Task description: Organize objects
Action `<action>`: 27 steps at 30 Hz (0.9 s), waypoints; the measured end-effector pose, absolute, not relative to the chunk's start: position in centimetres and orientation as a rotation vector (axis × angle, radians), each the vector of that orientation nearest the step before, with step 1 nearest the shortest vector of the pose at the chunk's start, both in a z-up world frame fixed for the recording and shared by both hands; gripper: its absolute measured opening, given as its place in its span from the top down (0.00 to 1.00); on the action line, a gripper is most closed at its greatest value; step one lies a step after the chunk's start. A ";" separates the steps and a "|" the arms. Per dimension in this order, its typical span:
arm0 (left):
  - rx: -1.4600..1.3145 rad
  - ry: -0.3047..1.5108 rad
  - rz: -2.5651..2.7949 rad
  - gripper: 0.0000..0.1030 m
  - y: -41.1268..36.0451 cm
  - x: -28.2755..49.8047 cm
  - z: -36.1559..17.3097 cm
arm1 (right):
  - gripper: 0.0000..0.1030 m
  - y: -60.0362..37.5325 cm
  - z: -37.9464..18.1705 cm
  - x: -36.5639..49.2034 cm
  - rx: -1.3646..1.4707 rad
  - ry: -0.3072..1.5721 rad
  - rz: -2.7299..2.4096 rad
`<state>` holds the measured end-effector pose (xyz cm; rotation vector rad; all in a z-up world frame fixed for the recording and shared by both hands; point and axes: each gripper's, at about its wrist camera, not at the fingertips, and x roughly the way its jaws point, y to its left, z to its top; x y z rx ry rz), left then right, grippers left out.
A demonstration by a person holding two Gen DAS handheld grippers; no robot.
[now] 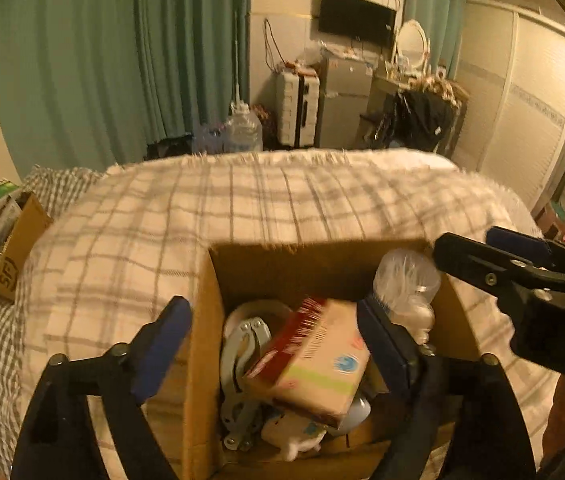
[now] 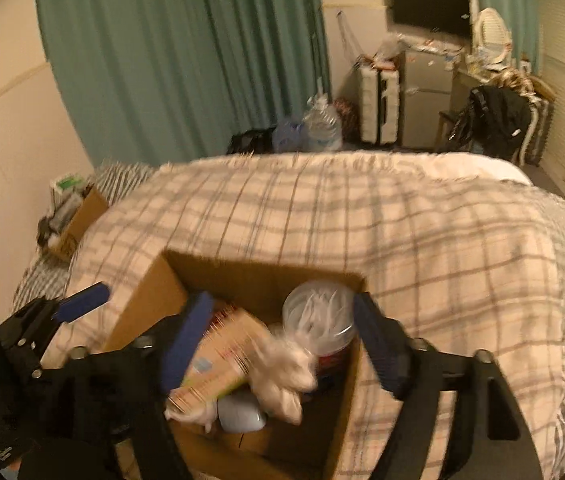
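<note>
left wrist view looks down into an open cardboard box (image 1: 202,344) that sits on a plaid blanket (image 1: 282,200), and the left gripper (image 1: 274,344) hangs over it with its jaws spread wide, one blue pad outside the box's left wall and the other over the inside; nothing is pinched between them. right wrist view shows the right gripper (image 2: 282,344) likewise released, jaws apart, its two pads spanning the box's right half with the clear plastic jar (image 2: 320,316) and a crumpled white cloth (image 2: 282,372) below the gap, neither one touched as far as i can tell through the blur.

the task's things are all in the box: a tan and red carton (image 1: 314,356) lying tilted on top, its long axis running from the near right corner up toward the far left; a metal clamp-like piece (image 1: 242,360) left of it; the jar standing in the far right corner.

both grippers point down at the box from the near side, left over the carton and metal part, right over the jar and cloth. i judge the left one nearer the carton; a grasp would want the jaws set across its short width

a second small box (image 1: 18,240) of items sits well apart at the blanket's far left edge
</note>
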<state>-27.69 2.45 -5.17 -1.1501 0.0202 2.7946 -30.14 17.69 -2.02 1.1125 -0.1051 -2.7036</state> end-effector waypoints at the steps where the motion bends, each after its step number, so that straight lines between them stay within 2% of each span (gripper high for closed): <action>1: -1.138 0.011 2.801 0.12 2.3 -27.6 -4.7 | 0.24 17.8 -1.6 -29.9 1.102 -0.109 -2.712; 5: -1.037 0.001 2.863 0.00 1.7 -26.4 -2.5 | 0.12 18.1 0.5 -28.4 1.023 -0.104 -2.766; 12: -0.840 0.003 2.931 0.00 1.2 -23.1 1.2 | 0.00 19.4 4.6 -25.0 0.849 -0.116 -2.873; 22: -0.542 0.001 2.999 0.00 0.7 -15.9 7.2 | 0.00 20.2 11.1 -16.0 0.487 0.013 -3.012; 27: -0.424 -0.029 3.002 0.00 0.1 -11.1 8.7 | 0.00 20.4 11.4 -10.6 0.346 0.061 -3.075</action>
